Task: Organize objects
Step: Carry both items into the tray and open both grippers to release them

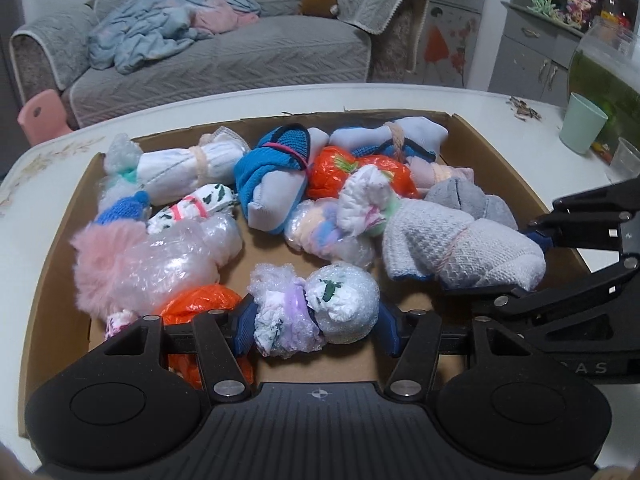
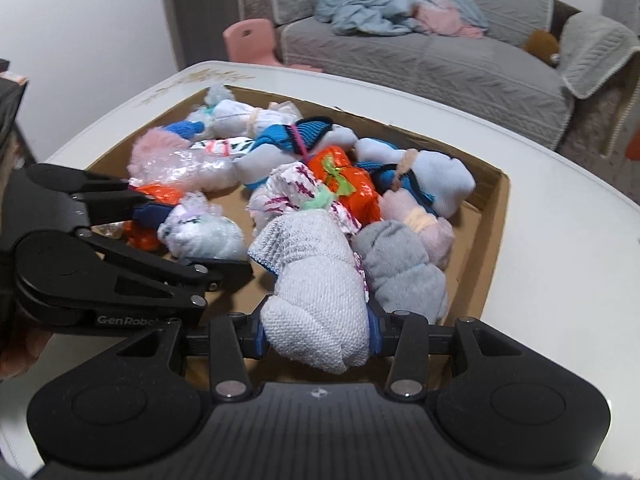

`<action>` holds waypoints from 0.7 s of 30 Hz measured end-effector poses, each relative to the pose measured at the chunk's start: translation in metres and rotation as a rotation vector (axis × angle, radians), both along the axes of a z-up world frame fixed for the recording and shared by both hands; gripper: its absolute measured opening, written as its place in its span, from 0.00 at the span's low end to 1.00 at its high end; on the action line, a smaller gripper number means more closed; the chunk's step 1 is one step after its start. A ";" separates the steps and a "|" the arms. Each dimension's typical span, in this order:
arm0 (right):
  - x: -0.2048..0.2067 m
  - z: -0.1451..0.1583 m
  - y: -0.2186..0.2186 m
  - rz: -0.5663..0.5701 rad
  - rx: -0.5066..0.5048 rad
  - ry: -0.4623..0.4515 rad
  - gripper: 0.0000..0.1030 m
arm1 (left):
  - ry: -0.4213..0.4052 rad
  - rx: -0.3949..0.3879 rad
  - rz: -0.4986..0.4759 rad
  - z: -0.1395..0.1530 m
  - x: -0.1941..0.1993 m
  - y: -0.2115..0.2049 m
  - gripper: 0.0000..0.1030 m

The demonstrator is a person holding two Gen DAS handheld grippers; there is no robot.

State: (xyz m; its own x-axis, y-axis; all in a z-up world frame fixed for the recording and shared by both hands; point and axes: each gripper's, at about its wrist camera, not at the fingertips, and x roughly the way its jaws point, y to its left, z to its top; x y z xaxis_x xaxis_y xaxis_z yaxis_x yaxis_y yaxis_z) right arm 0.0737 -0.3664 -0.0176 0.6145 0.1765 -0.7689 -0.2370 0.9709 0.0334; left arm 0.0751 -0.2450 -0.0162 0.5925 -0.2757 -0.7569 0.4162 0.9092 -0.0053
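Observation:
A shallow cardboard box [image 1: 60,264] [image 2: 494,216] on a white table holds several wrapped and tied bundles. My left gripper [image 1: 316,326] is shut on a bubble-wrapped white bundle [image 1: 320,308] over the box's near edge; it also shows in the right wrist view [image 2: 204,232]. My right gripper [image 2: 318,334] is shut on a white knitted cloth roll [image 2: 320,288], which shows at the box's right side in the left wrist view [image 1: 460,244]. The right gripper [image 1: 532,264] reaches in from the right there.
In the box lie a pink fluffy bundle [image 1: 112,260], orange plastic bundles [image 1: 352,172], blue-and-white socks [image 1: 276,176] and a grey cloth [image 2: 400,268]. A green cup [image 1: 582,122] and a glass tank [image 1: 608,76] stand at the table's right. A grey sofa [image 1: 224,60] is behind.

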 end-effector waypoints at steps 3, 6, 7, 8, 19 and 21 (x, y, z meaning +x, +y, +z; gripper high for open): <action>-0.003 -0.001 0.002 -0.039 -0.011 -0.015 0.39 | -0.011 0.008 0.013 0.000 -0.003 0.000 0.62; -0.005 -0.001 0.004 -0.054 -0.015 -0.023 0.41 | -0.017 0.012 0.016 0.000 -0.006 0.001 0.63; -0.005 -0.001 0.004 -0.057 -0.018 -0.025 0.41 | -0.018 0.012 0.018 0.000 -0.007 0.001 0.63; -0.004 -0.002 0.005 -0.059 -0.019 -0.024 0.42 | -0.016 0.011 0.021 0.000 -0.007 0.001 0.63; -0.003 0.001 0.008 -0.092 -0.017 -0.028 0.47 | 0.035 -0.020 0.054 0.003 -0.002 0.005 0.67; -0.005 0.004 0.009 -0.092 -0.019 -0.033 0.50 | 0.044 -0.026 0.066 0.004 -0.003 0.008 0.69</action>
